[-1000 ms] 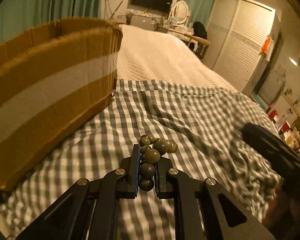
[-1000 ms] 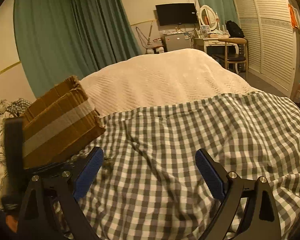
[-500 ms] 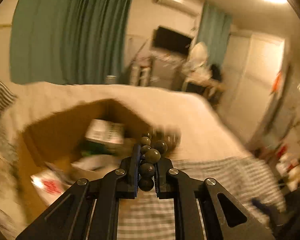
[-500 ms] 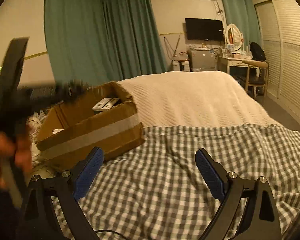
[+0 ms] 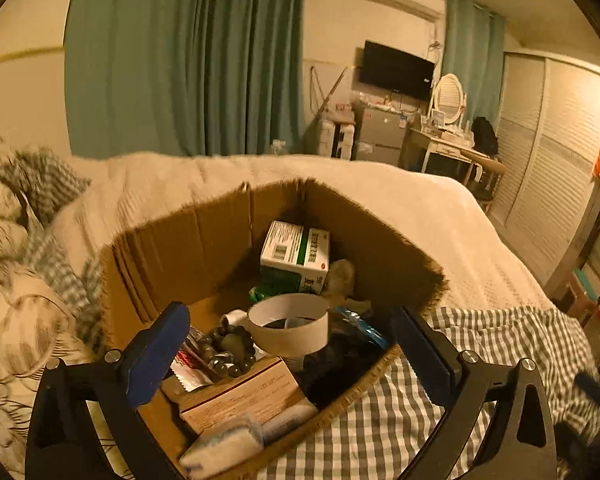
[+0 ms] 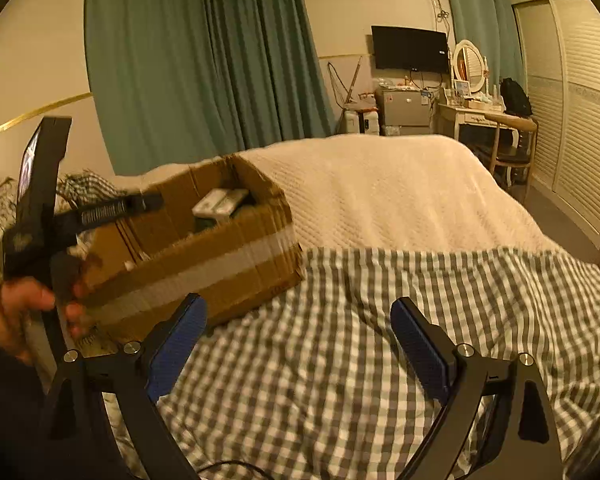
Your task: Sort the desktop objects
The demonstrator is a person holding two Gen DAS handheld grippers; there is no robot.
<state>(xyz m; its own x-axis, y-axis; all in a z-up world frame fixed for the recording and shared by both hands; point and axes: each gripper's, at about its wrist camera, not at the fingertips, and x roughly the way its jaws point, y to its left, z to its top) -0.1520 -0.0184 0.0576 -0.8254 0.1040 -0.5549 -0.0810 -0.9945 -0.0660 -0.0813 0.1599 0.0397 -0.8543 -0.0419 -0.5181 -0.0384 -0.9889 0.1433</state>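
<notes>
My left gripper [image 5: 288,316] hangs over the open cardboard box [image 5: 204,240], and its jaws are opening wide with nothing pressed between them. A bracelet of dark green beads [image 5: 230,350] lies loose inside the box, below the left finger. In the right wrist view the same box [image 6: 204,272] stands at the left on the bed, and a hand [image 6: 16,312] holds the left gripper above it. My right gripper [image 6: 298,308] stands open and empty over the grey checked cloth [image 6: 340,360].
The box also holds a white tape roll [image 5: 288,330], a green-and-white medicine box [image 5: 296,254], a flat carton [image 5: 240,396] and small packets. A cream blanket [image 6: 380,192] covers the far bed. Patterned pillows [image 5: 16,320] lie left of the box.
The left gripper rose from the checked cloth with the bead bracelet, swung over the box and opened; the bracelet now lies in the box. The right gripper lifted a little and stayed open.
</notes>
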